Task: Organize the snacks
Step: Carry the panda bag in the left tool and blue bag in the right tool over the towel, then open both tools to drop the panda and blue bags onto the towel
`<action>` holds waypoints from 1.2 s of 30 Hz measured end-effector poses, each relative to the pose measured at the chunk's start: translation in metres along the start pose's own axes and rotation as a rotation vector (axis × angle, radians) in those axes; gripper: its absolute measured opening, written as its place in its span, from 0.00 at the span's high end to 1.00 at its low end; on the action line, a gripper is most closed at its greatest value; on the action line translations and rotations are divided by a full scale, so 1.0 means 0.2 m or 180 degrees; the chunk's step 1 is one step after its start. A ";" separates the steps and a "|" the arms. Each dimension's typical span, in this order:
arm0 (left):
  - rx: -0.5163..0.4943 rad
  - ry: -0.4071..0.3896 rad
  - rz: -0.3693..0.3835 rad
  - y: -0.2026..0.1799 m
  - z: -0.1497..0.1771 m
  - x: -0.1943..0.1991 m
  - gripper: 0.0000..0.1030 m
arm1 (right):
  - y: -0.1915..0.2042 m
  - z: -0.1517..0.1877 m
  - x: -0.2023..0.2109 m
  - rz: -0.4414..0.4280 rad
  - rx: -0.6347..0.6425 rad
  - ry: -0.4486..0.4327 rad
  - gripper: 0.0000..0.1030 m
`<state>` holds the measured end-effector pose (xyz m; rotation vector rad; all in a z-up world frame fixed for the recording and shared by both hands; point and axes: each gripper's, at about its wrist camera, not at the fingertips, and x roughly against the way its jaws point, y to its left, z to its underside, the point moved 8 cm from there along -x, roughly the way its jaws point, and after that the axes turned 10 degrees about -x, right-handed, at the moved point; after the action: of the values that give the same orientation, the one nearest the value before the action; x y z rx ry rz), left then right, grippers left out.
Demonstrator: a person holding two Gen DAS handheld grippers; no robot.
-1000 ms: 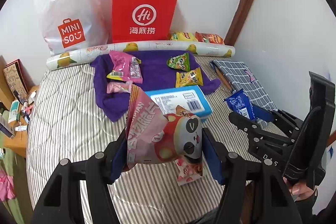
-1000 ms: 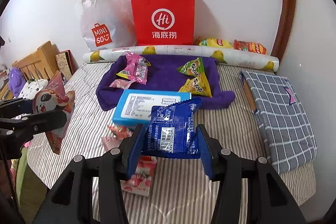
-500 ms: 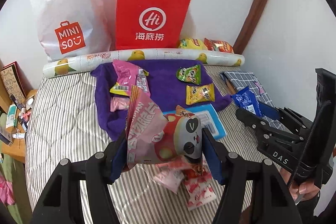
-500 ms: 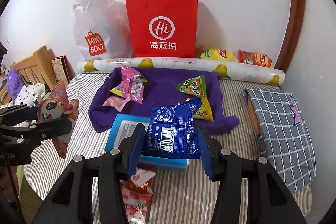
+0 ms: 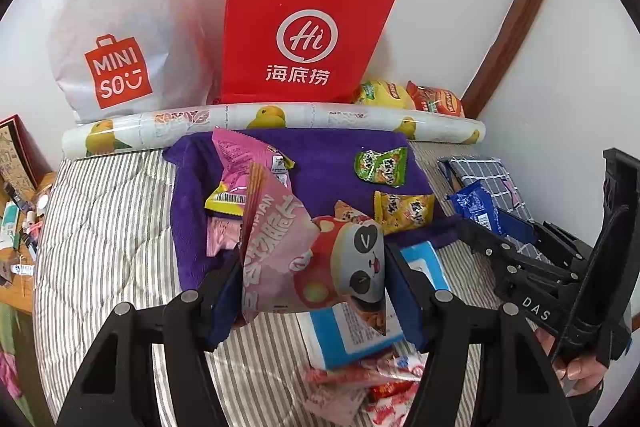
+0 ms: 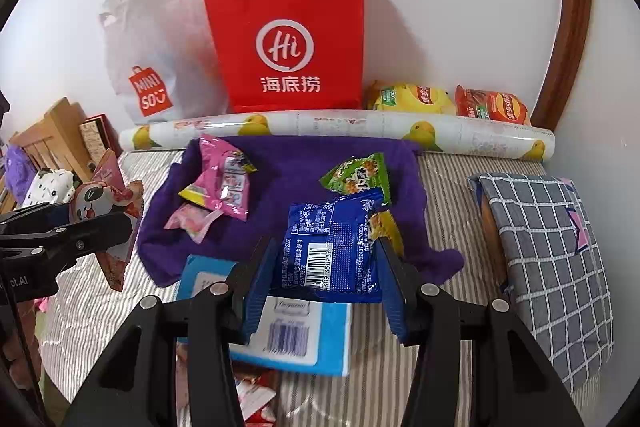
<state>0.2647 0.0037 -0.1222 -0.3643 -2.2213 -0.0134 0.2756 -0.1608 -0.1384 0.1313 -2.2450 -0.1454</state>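
My left gripper [image 5: 312, 283] is shut on a pink panda snack bag [image 5: 304, 251], held above the striped bed; it also shows in the right wrist view [image 6: 100, 199]. My right gripper [image 6: 326, 267] is shut on a blue snack packet [image 6: 332, 247], held above a blue box [image 6: 280, 331]; the packet also shows in the left wrist view [image 5: 476, 207]. On the purple towel [image 6: 288, 171] lie a pink packet [image 6: 224, 183], a green packet [image 6: 358, 175] and a yellow packet [image 5: 404, 211]. A red paper bag [image 6: 288, 39] and a white MINISO bag [image 5: 116, 39] stand by the wall.
A rolled printed sheet [image 6: 340, 131] lies behind the towel, with yellow [image 6: 412, 97] and red chip bags [image 6: 492, 105] behind it. A checked grey cushion [image 6: 548, 251] lies at the right. Red-and-white sweets [image 5: 360, 387] lie at the near edge. A cluttered wooden stand [image 5: 20, 211] is at the left.
Both grippers have moved forward toward the purple towel and the bags, each still holding its packet. The blue box and sweets now lie lower in both views.
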 end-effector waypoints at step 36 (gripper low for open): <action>0.0355 0.0254 -0.0056 0.34 -0.08 -0.39 0.38 | -0.06 -0.12 -0.49 0.0005 0.0034 0.0313 0.60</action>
<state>0.3402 0.0463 -0.1810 -0.2782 -2.1358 0.0847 0.3569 -0.1592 -0.2004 0.1393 -2.1481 -0.1235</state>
